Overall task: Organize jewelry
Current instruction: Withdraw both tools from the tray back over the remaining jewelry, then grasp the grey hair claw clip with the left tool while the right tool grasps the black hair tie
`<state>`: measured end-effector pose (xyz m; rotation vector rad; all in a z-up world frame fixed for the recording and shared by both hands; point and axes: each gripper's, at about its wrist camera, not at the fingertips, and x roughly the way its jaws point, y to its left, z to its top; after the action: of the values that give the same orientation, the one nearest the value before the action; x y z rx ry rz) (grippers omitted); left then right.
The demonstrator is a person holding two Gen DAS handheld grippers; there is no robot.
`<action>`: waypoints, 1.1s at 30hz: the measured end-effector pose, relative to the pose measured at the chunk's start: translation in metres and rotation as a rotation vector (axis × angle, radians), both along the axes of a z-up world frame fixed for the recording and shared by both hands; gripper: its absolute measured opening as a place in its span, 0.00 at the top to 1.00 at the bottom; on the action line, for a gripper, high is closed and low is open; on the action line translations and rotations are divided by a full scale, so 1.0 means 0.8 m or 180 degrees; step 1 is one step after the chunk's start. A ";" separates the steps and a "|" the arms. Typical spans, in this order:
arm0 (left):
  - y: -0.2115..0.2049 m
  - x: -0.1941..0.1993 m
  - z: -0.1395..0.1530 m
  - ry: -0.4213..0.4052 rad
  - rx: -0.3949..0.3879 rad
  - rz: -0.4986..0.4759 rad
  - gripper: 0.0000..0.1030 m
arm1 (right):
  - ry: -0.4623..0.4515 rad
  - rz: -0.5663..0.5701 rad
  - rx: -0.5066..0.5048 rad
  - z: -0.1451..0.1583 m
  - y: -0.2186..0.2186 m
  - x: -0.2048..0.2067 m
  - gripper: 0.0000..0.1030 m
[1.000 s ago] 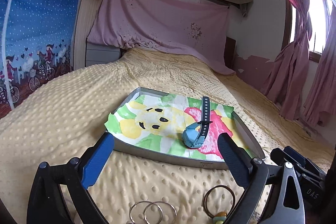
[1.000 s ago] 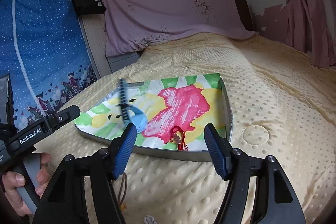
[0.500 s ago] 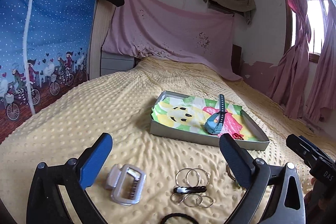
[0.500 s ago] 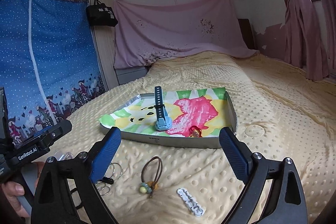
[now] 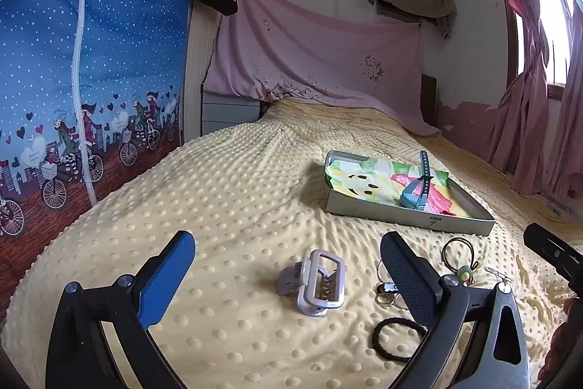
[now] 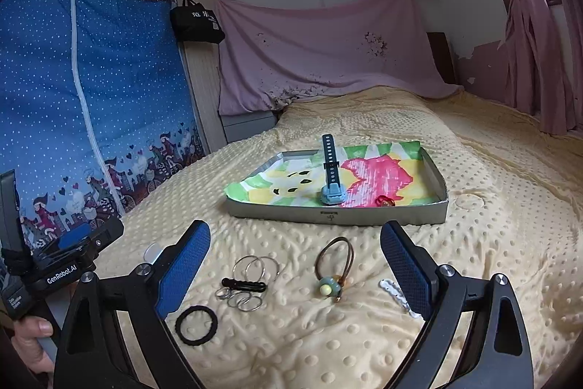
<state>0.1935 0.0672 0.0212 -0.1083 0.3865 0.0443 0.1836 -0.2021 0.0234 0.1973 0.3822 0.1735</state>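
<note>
Bedspread (image 5: 226, 192), pale yellow and dotted with raised bumps, fills the left wrist view, and the left gripper (image 5: 288, 265) hangs over it with its blue-padded jaws spread wide and gripping nothing. Between the jaws, toward five o'clock of centre, lies a silver-lilac plastic claw hair clip (image 5: 315, 281). Just right of it, partly hidden behind the right finger, sits a cluster of thin silver rings (image 5: 386, 294), and a black elastic hair band (image 5: 395, 338) lies at five o'clock near the frame's lower edge. At three o'clock rests a shallow grey metal tray (image 5: 411, 219) lined with a bright painted paper sheet; a light-blue wristwatch with a dark strap (image 5: 415, 192) stands in it, strap pointing up. In the right wrist view the right gripper (image 6: 295, 265) is likewise fully spread and empty. Between its fingers lie the silver rings (image 6: 251, 279) with a small black clasp, and to their right a brown hair tie with a pale green bead (image 6: 333, 270). The black band (image 6: 196, 325) sits at seven o'clock, a small white clip (image 6: 397, 296) at four o'clock touching the right finger. The tray (image 6: 339, 217) lies at twelve o'clock, holding the watch (image 6: 331, 177) and a small red trinket (image 6: 384, 201) near its front wall. A person's hand (image 6: 31, 341) grips the other tool at eight o'clock.
</note>
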 end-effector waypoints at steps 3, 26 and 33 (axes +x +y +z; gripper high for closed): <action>0.013 0.000 -0.008 0.0057 0.0004 -0.0021 0.00 | 0.0077 -0.0004 0.0035 -0.009 0.015 -0.006 0.11; 0.017 0.043 -0.056 0.0559 -0.0237 -0.0644 0.21 | 0.0608 0.0172 -0.0190 -0.079 0.084 0.015 0.28; 0.011 0.059 -0.062 0.0617 -0.0301 -0.0709 0.38 | 0.0819 0.0316 -0.0119 -0.098 0.088 0.029 0.45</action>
<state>0.2405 0.0757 -0.0282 -0.1543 0.5923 -0.1848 0.2069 -0.1316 -0.0551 0.1641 0.6514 0.2395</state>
